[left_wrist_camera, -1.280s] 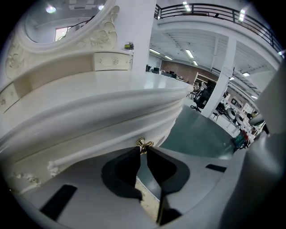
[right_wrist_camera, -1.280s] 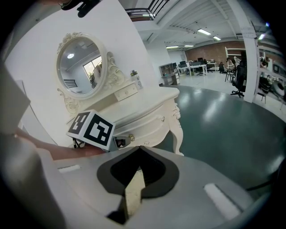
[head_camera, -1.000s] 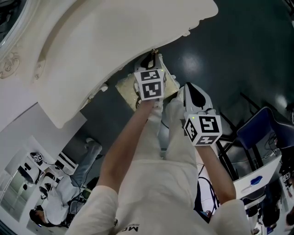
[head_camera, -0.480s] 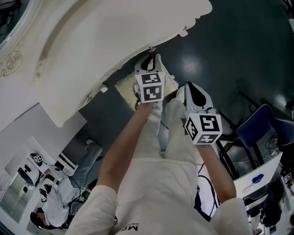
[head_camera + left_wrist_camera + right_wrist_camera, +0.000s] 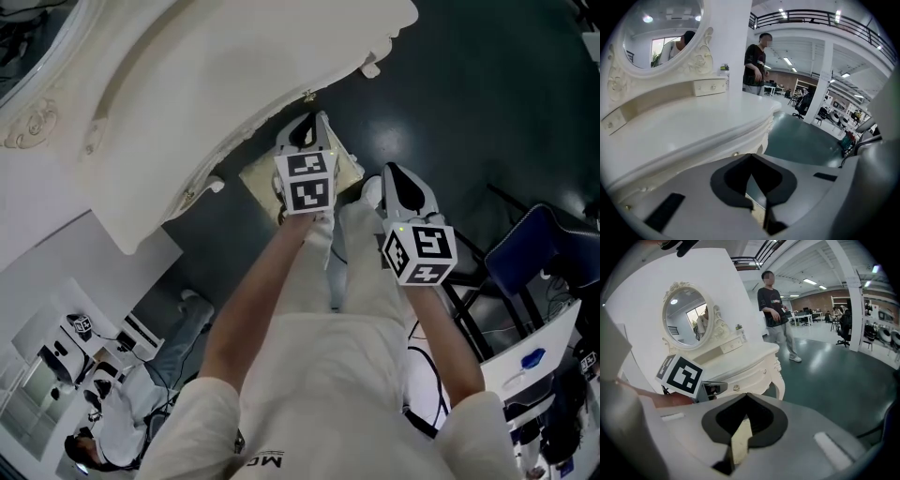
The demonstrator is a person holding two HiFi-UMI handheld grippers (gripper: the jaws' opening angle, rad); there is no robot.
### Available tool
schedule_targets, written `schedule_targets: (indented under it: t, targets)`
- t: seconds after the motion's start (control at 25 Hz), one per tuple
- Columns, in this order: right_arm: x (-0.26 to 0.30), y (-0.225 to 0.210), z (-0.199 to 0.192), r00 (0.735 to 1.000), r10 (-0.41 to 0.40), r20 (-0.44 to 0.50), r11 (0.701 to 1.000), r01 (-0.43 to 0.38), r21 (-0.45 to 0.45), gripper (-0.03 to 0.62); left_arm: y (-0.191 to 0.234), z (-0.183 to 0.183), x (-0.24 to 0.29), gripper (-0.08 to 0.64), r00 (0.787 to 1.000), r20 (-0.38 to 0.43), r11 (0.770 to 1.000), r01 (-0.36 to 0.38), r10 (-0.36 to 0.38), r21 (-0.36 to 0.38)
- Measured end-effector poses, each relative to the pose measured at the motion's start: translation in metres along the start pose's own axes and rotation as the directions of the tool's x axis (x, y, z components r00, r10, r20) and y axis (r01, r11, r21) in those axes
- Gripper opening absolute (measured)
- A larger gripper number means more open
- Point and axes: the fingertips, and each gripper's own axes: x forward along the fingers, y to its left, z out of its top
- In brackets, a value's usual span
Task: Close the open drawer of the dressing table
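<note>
Before the dressing table (image 5: pixel 187 112), the closed left claw (image 5: pixel 307 120) bears square markers (image 5: pixel 307 183).

Right gripper (image 5: pixel 746 395), jaws together, before a white dressing table (image 5: pixel 745 359) with oval mirror (image 5: pixel 686 317); person (image 5: pixel 774 315) beyond.

White dressing table (image 5: pixel 187 94), front drawer (image 5: pixel 745 379) flush, closed.

Strip lights (image 5: pixel 810 282) shine over a glossy dark-green floor (image 5: pixel 834 371).
</note>
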Motion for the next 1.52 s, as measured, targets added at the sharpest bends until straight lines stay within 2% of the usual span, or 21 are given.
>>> schedule_targets:
  t: [0.8,1.16,1.4,1.52]
  targets:
    - [-0.065,0.008,0.046,0.997,-0.009,0.077,0.999,0.012,-0.046,0.002,-0.048,0.035,-0.098,0.009,0.994,0.068,0.996,0.089,-0.091,0.023]
    - [-0.083,0.021,0.069,0.993,-0.006,0.117,0.997,0.015,-0.076,0.002,-0.065,0.060,-0.139,0.009,0.981,0.120,0.986,0.139,-0.150,0.091]
    - [-0.101,0.030,0.076,0.990,-0.017,0.140,0.998,0.026,-0.060,0.002,-0.074,0.070,-0.168,0.009,0.970,0.140,0.977,0.181,-0.197,0.116]
    - [-0.106,0.035,0.074,0.990,-0.021,0.142,0.998,0.029,-0.059,0.002,-0.078,0.069,-0.178,0.009,0.965,0.143,0.968,0.199,-0.221,0.152]
